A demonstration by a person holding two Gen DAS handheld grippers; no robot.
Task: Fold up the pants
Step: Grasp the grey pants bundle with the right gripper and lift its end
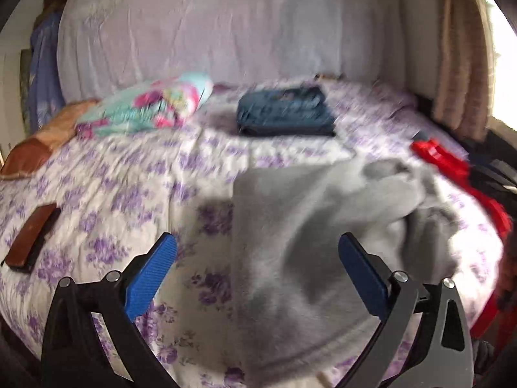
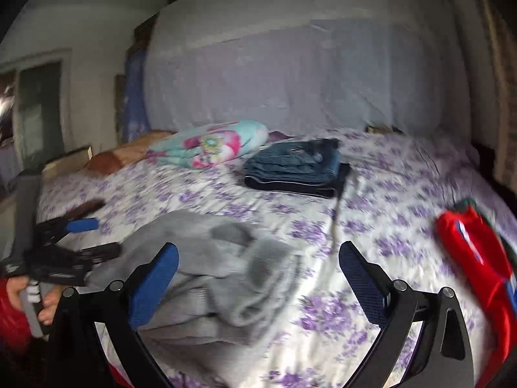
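Observation:
Grey pants [image 1: 316, 226] lie crumpled on the purple-flowered bedspread [image 1: 129, 194] at the near edge of the bed; they also show in the right wrist view [image 2: 219, 268]. My left gripper [image 1: 257, 250] is open and empty, hovering just above the pants' left part. It also shows at the left in the right wrist view [image 2: 92, 237], held by a hand. My right gripper [image 2: 258, 258] is open and empty, above the pants' right side.
A stack of folded dark blue pants [image 1: 286, 111] [image 2: 295, 168] lies mid-bed. A floral pillow [image 1: 152, 105] and a brown pillow [image 1: 38, 148] lie at the left, a brown wallet-like object [image 1: 30, 237] near left. A red garment [image 2: 475, 265] lies at the right edge.

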